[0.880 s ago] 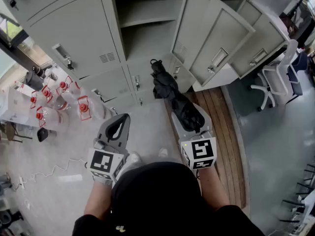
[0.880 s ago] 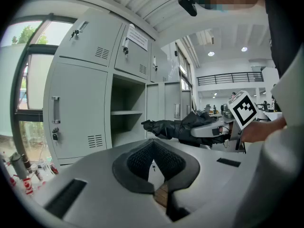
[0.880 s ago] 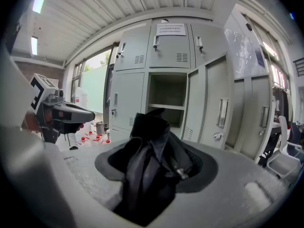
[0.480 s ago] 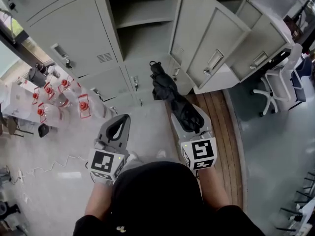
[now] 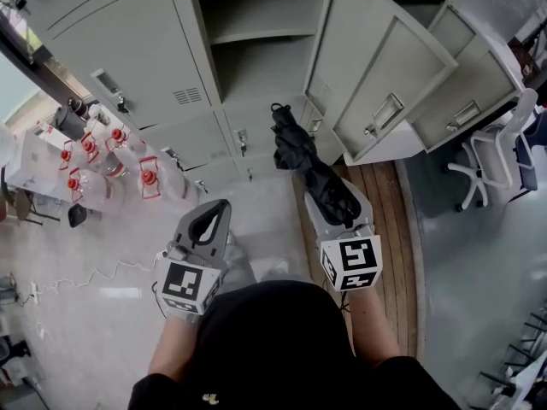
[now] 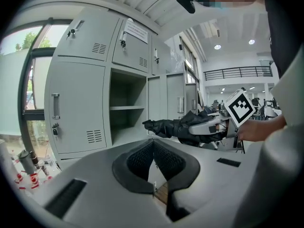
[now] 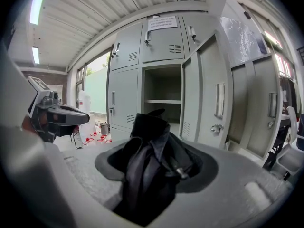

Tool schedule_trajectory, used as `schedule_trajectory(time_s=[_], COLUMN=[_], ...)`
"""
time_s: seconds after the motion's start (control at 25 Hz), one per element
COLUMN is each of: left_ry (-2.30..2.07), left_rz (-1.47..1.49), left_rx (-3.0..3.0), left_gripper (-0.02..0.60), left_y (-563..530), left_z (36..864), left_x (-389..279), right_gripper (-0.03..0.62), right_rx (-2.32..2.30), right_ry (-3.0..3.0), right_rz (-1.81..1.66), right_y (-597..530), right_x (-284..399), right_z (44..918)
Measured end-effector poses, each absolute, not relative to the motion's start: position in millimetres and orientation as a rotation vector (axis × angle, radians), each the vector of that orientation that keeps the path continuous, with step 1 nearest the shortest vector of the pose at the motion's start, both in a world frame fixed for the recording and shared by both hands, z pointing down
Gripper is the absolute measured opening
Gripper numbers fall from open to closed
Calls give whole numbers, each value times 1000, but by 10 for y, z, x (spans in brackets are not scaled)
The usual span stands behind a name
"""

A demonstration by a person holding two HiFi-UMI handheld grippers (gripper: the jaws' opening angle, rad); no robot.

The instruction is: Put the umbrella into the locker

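Note:
My right gripper (image 5: 332, 202) is shut on a folded black umbrella (image 5: 301, 156), whose tip points toward the grey lockers. The open locker compartment (image 5: 256, 54) with one shelf lies just beyond the tip, and its door (image 5: 376, 75) is swung out to the right. In the right gripper view the umbrella (image 7: 149, 160) fills the space between the jaws, with the open compartment (image 7: 161, 108) straight ahead. My left gripper (image 5: 218, 207) hangs to the left, shut with nothing in it; its pads (image 6: 142, 158) meet at the tip. The left gripper view shows the umbrella (image 6: 173, 126) level in front of the compartment (image 6: 127, 106).
Several clear water jugs with red caps (image 5: 111, 156) stand on the floor at the left. A white cable (image 5: 85, 276) trails over the floor. An office chair (image 5: 491, 156) stands at the right beyond a wooden floor strip (image 5: 389, 220). A second open door (image 5: 466, 84) juts out at the right.
The right gripper and umbrella have edged slightly right in the head view, and the open door looms a little larger. The left gripper has kept its place.

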State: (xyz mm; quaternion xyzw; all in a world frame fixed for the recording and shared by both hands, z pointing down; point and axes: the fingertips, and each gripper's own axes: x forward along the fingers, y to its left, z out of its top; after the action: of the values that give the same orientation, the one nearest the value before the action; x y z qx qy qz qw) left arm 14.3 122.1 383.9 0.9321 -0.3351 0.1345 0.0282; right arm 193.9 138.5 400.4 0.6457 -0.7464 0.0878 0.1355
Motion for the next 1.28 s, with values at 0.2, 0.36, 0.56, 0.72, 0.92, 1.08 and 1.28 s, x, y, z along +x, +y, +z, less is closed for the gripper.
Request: schedule_trajectory(time_s=[0.2,0.36,0.56,0.72,0.92,1.08,1.28], left_ry=[-1008,-960,-923,-875,-790,-720,-666], left_rz=[402,407,401,406,401,403,413], left_rx=[2878,2895,2905,2910,2924,2926,2927], left_gripper=[14,14,14,14,14,14,14], left_y=[925,629,180,-130,-433,-596,-700], left_z=[3858,3884,3880,3934,3992,4053,4097], left_x=[13,-131,-367,-566,-749,-847,-830], right_gripper=[255,254,255,255,255,255,255], right_rx=[1879,1900,1930,1954,1994,2031,2044], right_ry=[-2128,-2093,-2049,-2011,-1952,-1898,-1865], right_rz=[281,298,320,334,351,367,383], right_y=[1120,857,460,166,-122,-273,-401], right_x=[1830,1708,1527,1347,1159,1066,1058], right_z=[4039,4046,4073,4100,4148,4186,4242])
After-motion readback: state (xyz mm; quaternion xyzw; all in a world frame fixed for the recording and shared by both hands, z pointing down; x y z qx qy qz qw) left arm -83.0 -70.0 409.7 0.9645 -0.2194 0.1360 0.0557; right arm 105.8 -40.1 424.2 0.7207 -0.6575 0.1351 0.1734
